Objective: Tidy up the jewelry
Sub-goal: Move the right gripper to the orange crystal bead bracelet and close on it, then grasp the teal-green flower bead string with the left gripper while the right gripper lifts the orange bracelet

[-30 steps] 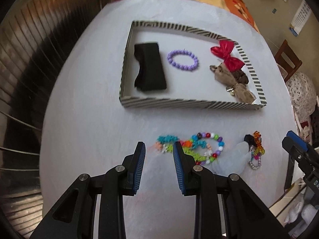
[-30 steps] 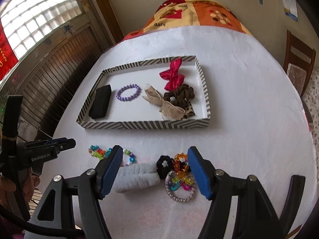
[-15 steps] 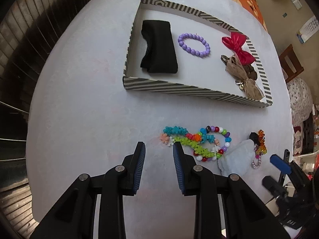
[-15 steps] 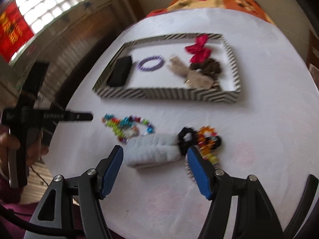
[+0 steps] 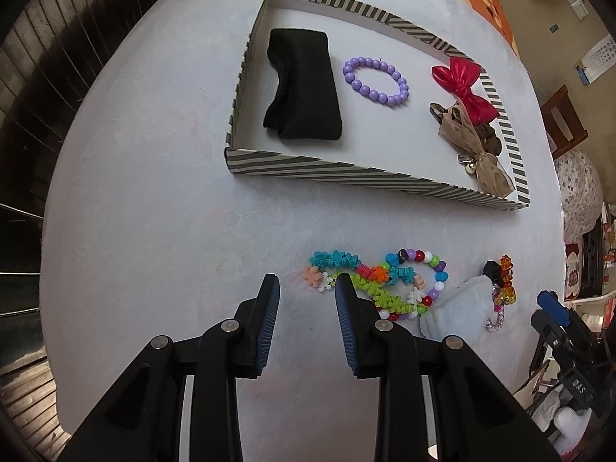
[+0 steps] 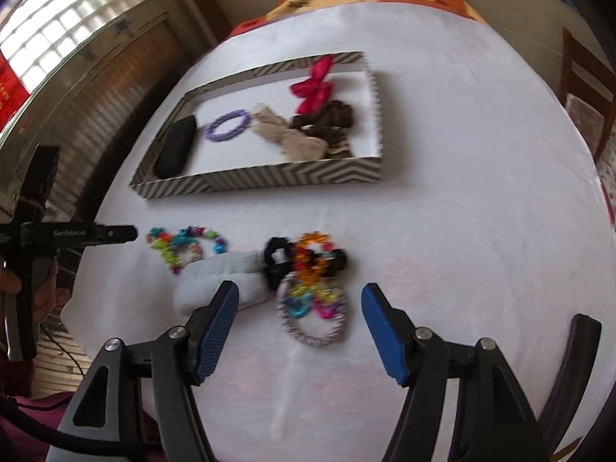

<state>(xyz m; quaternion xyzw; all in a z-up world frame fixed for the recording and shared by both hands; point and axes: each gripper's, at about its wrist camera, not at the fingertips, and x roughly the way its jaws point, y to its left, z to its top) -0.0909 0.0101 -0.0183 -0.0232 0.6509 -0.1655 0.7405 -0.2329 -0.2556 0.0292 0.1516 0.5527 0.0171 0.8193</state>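
Only right wrist view shows hand point(image 6: 36, 292).

A white-clothed table point(image 6: 462, 200) stands by a bright window point(image 6: 73, 34); a wooden chair point(image 6: 585, 77) sits beyond.

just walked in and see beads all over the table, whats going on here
A person holds a gripper in each hand, sorting jewelry into a striped tray that already holds a black band, a purple bracelet and bows. The left gripper, jaws just opening, hovers empty beside the colourful bead bracelets. The right gripper, jaws just narrowing, straddles a silver ring with bright charms without gripping it.
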